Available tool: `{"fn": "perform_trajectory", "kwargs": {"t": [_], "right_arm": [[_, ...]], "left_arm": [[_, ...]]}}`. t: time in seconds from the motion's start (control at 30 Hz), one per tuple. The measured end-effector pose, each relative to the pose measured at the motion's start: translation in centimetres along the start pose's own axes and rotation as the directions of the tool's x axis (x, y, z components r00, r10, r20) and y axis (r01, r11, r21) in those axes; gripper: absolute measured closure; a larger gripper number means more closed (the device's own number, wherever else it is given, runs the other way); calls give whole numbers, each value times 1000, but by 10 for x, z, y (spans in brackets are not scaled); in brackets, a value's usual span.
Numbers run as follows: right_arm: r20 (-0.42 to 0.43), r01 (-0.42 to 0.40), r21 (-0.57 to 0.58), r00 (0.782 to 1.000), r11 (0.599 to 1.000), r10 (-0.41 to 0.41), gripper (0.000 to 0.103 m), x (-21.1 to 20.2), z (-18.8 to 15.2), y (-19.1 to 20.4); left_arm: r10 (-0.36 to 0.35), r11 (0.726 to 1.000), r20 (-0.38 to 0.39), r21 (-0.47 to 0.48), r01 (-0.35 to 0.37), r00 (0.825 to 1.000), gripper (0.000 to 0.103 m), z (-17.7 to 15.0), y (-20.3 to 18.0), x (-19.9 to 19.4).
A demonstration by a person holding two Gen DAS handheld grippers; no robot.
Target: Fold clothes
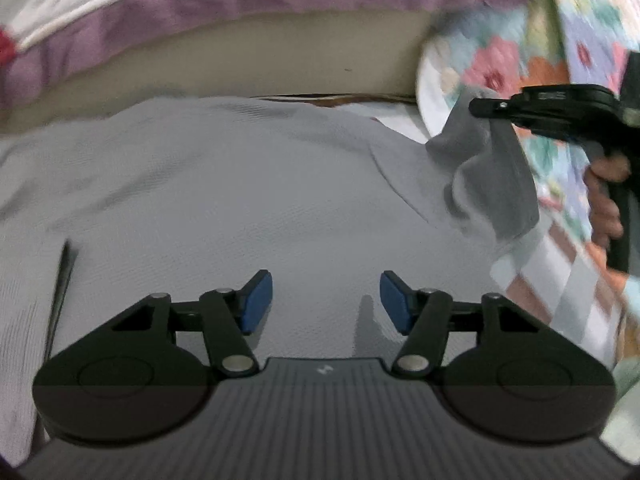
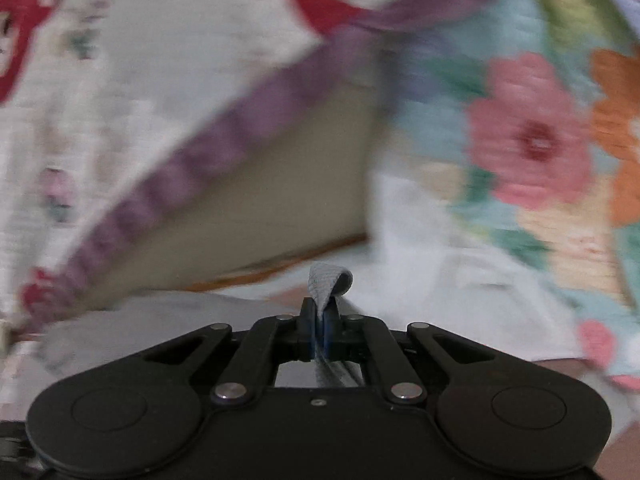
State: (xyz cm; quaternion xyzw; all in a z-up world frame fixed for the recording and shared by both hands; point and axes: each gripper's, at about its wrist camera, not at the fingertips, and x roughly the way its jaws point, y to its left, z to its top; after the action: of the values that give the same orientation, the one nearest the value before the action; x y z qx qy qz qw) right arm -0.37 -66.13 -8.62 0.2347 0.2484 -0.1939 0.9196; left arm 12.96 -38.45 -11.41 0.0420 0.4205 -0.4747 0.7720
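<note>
Grey garment (image 1: 224, 184) spread flat on bed, filling left and middle of left wrist view. Left gripper (image 1: 326, 300) low over it, jaws wide, blue pads (image 1: 256, 300) empty, cloth lying between and ahead of them. Right of that, garment corner lifted off bed, hanging from right gripper (image 1: 486, 109), hand (image 1: 606, 200) on its handle. Right wrist view: right gripper (image 2: 319, 330) jaws closed on grey fold, small loop poking up past tips. Floral quilt (image 2: 528, 132) far right, blurred.

Garment (image 1: 224, 184): grey ribbed knit, matt. Left gripper (image 1: 326, 300): matt black plastic, blue rubbery pads (image 1: 256, 300), shiny metal pins. Quilt (image 2: 532, 132): stitched floral cloth.
</note>
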Motion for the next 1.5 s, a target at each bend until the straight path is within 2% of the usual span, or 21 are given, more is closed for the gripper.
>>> {"fn": "perform_trajectory", "kwargs": {"t": [0.07, 0.17, 0.23, 0.3, 0.33, 0.4, 0.47, 0.57, 0.63, 0.7, 0.83, 0.93, 0.97, 1.0, 1.03, 1.07, 1.17, 1.37, 1.4, 1.47, 1.5], "right_arm": [[-1, -74, 33, 997, 997, 74, 97, 0, 8, 28], [-24, -169, 66, 985, 983, 171, 96, 4, 18, 80], [-83, -216, 76, 972, 974, 222, 93, 12, 16, 113], [-189, -260, 122, 941, 958, 280, 89, 26, 8, 137], [-183, -287, 135, 934, 949, 308, 89, 25, 2, 136], [-170, -338, 160, 916, 927, 364, 77, 22, -8, 133], [-151, -380, 171, 902, 909, 405, 58, 17, -18, 129], [-141, -309, -13, 942, 951, 304, 50, -8, -28, 110], [-237, -300, -139, 935, 944, 262, 44, -16, -42, 103], [-306, -239, -271, 940, 933, 152, 44, -21, -62, 102], [-289, -128, -332, 957, 935, 28, 43, -11, -75, 85], [-287, -130, -331, 957, 935, 31, 44, 4, -74, 84], [-286, -132, -338, 958, 932, 32, 51, 8, -74, 85], [-285, -141, -373, 958, 917, 32, 63, 9, -76, 91], [-283, -149, -410, 959, 900, 30, 90, 9, -78, 96], [-278, -155, -455, 960, 877, 25, 95, 7, -79, 103], [-261, -164, -594, 965, 787, 3, 95, 0, -93, 127], [-219, -132, -816, 972, 563, -89, 96, -11, -131, 154], [-206, -126, -838, 974, 531, -95, 95, -14, -138, 156], [-199, -130, -858, 976, 497, -89, 95, -19, -146, 157], [-183, -117, -879, 978, 462, -101, 95, -21, -152, 157]], "left_arm": [[17, 999, 20, -28, -16, 1000, 44, 1, 8, -9], [105, 994, 84, 28, -108, 991, 44, -1, 9, -28], [95, 995, 78, -21, -94, 992, 44, -5, 19, -30], [85, 994, 73, -71, -80, 994, 43, -8, 29, -32], [80, 993, 71, -96, -73, 994, 43, -10, 34, -32], [76, 986, 49, -152, -67, 996, 43, -14, 47, -31], [89, 979, 33, -185, -81, 996, 43, -15, 58, -29], [83, 971, 29, -225, -74, 996, 42, -11, 69, -28], [69, 969, 35, -238, -59, 997, 41, -8, 69, -27], [59, 970, 39, -237, -48, 998, 41, -10, 65, -28], [27, 970, 24, -241, -20, 999, 41, -12, 62, -25], [-16, 976, 6, -216, 17, 1000, 43, -13, 55, -21], [-27, 978, 0, -208, 26, 1000, 43, -13, 52, -20], [-36, 978, -4, -206, 34, 999, 43, -14, 50, -19], [-47, 977, -6, -209, 44, 999, 43, -15, 49, -18], [-57, 976, -8, -212, 54, 998, 43, -16, 48, -17], [-80, 970, -8, -229, 76, 997, 42, -19, 46, -16], [-87, 973, -24, -218, 80, 996, 42, -22, 41, -12], [-87, 973, -26, -215, 79, 996, 42, -22, 40, -12], [-85, 974, -29, -215, 77, 996, 42, -21, 40, -11], [-84, 973, -28, -216, 76, 996, 41, -21, 41, -11]]}}
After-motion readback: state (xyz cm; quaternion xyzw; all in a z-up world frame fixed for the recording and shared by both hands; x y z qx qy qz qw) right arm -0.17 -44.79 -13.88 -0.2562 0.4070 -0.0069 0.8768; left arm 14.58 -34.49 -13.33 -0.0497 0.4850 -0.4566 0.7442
